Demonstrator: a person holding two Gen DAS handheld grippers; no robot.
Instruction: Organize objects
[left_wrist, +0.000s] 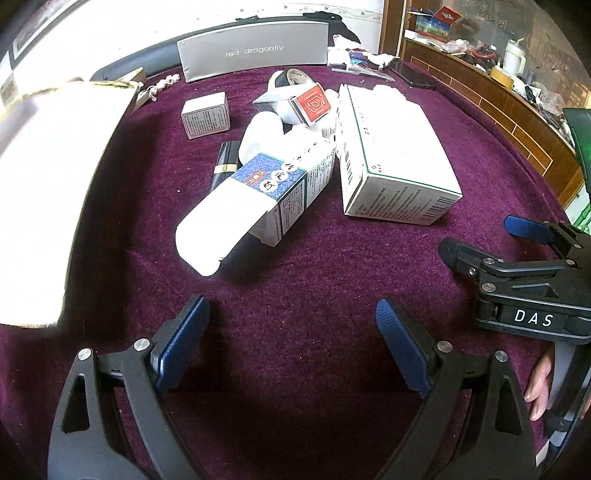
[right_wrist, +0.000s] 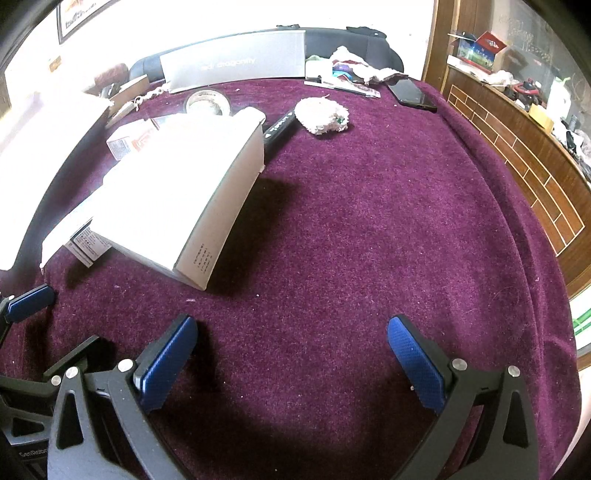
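**Boxes heaped mid-bench, both grippers empty**

Boxes and small containers lie in a loose heap on the purple-covered bench (left_wrist: 314, 277), and we take the large white box (left_wrist: 391, 162) with the green edge line as our landmark. Just left of it, touching its side, lies a long carton with a blue patterned label (left_wrist: 266, 188), its end flap open toward us. Left of that carton a dark tube with a gold band (left_wrist: 223, 166) lies on the cloth. Behind the carton, piled against the large white box's far left corner, we see white round containers (left_wrist: 262, 136), a small box with a red face (left_wrist: 314, 105) and a roll of tape (left_wrist: 291, 77). Well left of the large white box a small grey-white cube box (left_wrist: 205, 114) stands alone. Far behind it a grey shoe box lid (left_wrist: 255, 50) reading "red dragonfly" stands upright at the bench's back edge.

In the right wrist view, a crumpled white cloth wad (right_wrist: 321, 116) and a black remote (right_wrist: 279, 129) lie behind the large white box, and a dark phone (right_wrist: 412, 94) rests near the far right corner.

Our left gripper (left_wrist: 291, 325) hovers in front of the large white box, jaws wide and holding nothing. Our right gripper (right_wrist: 291, 350) sits to that box's right, jaws wide too, over bare cloth.
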